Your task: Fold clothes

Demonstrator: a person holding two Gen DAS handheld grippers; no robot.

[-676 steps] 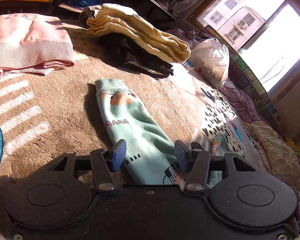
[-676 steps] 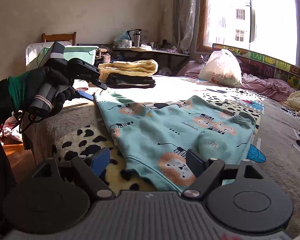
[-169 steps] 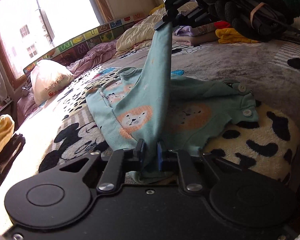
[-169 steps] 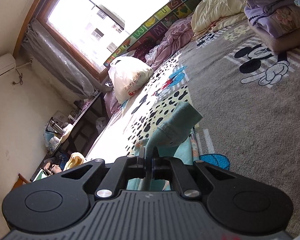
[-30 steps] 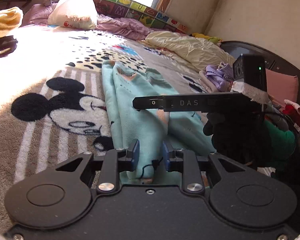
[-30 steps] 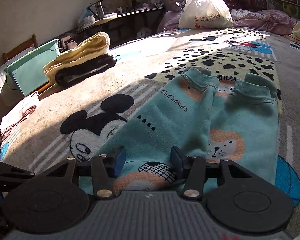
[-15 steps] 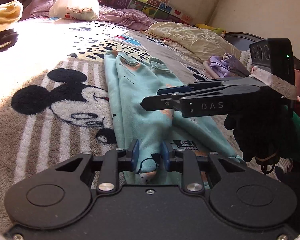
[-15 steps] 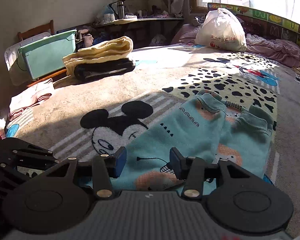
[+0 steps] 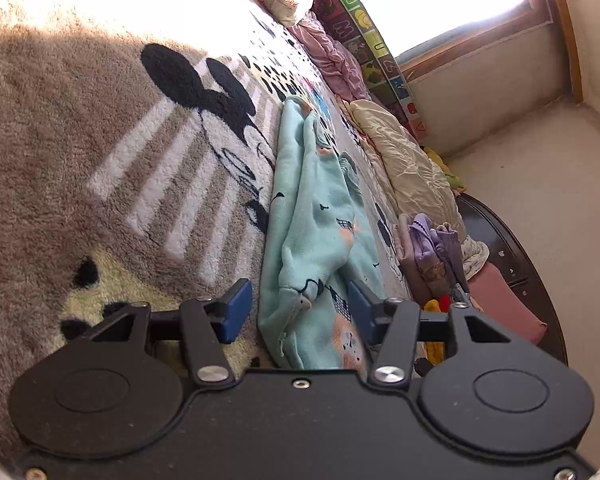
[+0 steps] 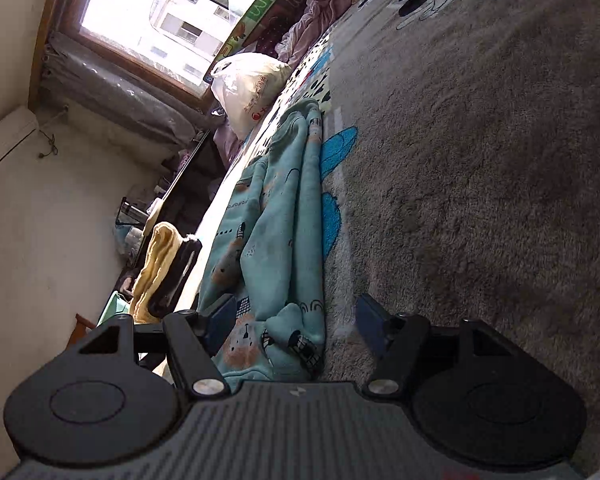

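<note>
Plush blanket [image 9: 60, 152] with cartoon mouse print covering a bed, sunlit at the far end beneath a window [image 10: 148, 16].

Left gripper [image 9: 298, 314] spread wide, blue pads apart, nothing pinched; near end of a teal printed garment [image 9: 320, 216] lying between the fingers, untouched as far as can be told. Garment gathered into a long narrow strip, running away toward the window, flat on the blanket. Beyond it to the right: folded purple clothes [image 9: 432, 248], a cream quilt [image 9: 404, 160], a pink bundle [image 9: 332, 60] along an alphabet-print mat [image 9: 376, 40] against the wall.

Right gripper [image 10: 296, 320] likewise released, pads well apart, straddling the same garment's [image 10: 276, 224] near edge, lion print just ahead of the left finger. Strip stretching away toward a white plastic bag [image 10: 252, 84]. Off to the left, a yellow towel stacked on dark clothing [image 10: 164, 268], with a green bin [image 10: 114, 308] just visible below. Grey pile of the blanket [image 10: 480, 160] filling the right side.
</note>
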